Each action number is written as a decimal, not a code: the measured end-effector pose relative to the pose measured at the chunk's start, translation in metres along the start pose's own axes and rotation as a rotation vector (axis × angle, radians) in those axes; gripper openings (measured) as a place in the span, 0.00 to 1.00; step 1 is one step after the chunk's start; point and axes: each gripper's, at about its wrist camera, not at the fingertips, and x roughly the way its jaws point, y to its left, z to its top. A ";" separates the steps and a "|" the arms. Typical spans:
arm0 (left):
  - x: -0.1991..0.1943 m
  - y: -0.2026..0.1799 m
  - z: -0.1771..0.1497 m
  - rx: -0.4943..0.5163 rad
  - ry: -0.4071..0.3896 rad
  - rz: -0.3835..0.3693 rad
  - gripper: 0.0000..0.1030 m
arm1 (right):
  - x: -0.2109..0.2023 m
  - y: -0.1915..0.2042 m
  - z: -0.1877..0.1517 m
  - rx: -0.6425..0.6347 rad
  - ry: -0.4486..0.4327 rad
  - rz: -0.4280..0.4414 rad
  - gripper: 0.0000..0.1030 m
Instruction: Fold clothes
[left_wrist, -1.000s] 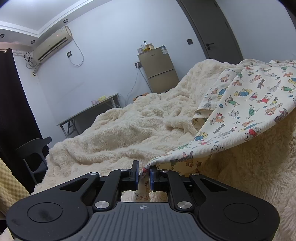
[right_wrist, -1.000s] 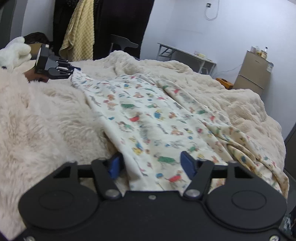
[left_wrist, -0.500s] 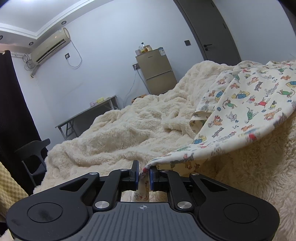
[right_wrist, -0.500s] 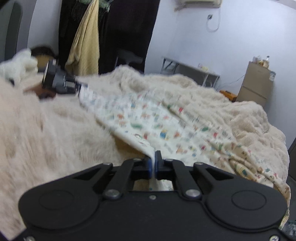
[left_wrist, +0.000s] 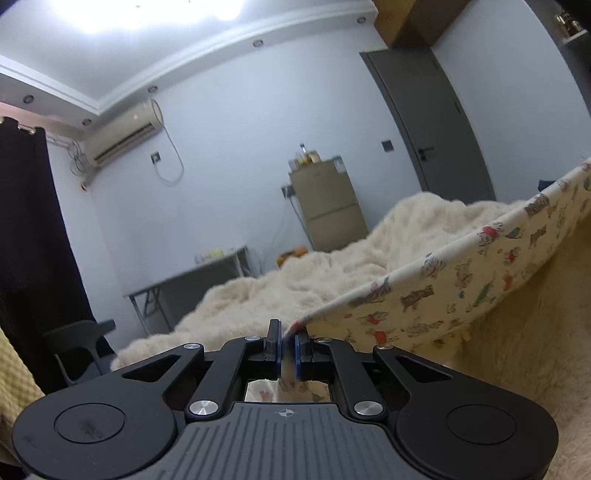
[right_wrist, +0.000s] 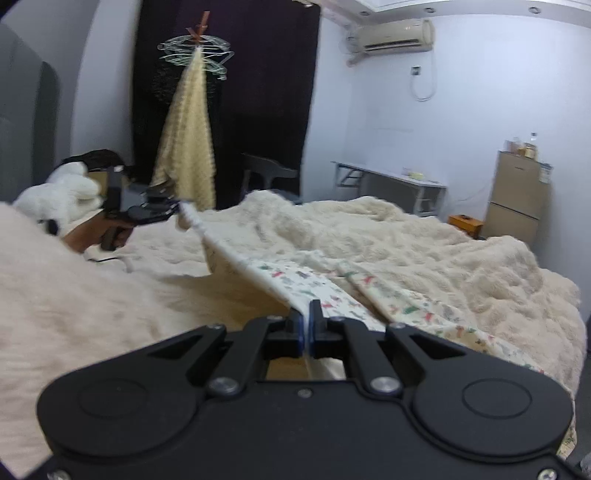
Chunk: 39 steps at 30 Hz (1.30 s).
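Printed garment (right_wrist: 295, 280) edge stretched taut — pinched between both grippers' jaws

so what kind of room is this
Most likely a small bedroom or studio: a bed under a fluffy cream blanket, a small fridge by the wall, and a wall air conditioner.

Pale walls, an air conditioner (left_wrist: 123, 131), grey door (left_wrist: 424, 125), fridge (left_wrist: 325, 206), dark curtain (right_wrist: 225, 96), and bed (right_wrist: 424, 243).

Left tongs (left_wrist: 288, 345) and right tongs (right_wrist: 306, 328) both clamped.
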 end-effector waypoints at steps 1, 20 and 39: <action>-0.001 0.003 -0.001 0.000 0.022 -0.021 0.06 | 0.001 0.002 -0.003 -0.022 0.028 0.027 0.06; 0.005 0.026 -0.053 -0.018 0.387 -0.209 0.52 | -0.096 -0.153 -0.139 0.611 0.096 -0.308 0.71; 0.014 -0.006 -0.053 0.091 0.440 -0.302 0.54 | -0.088 -0.066 -0.187 0.055 0.197 -0.251 0.41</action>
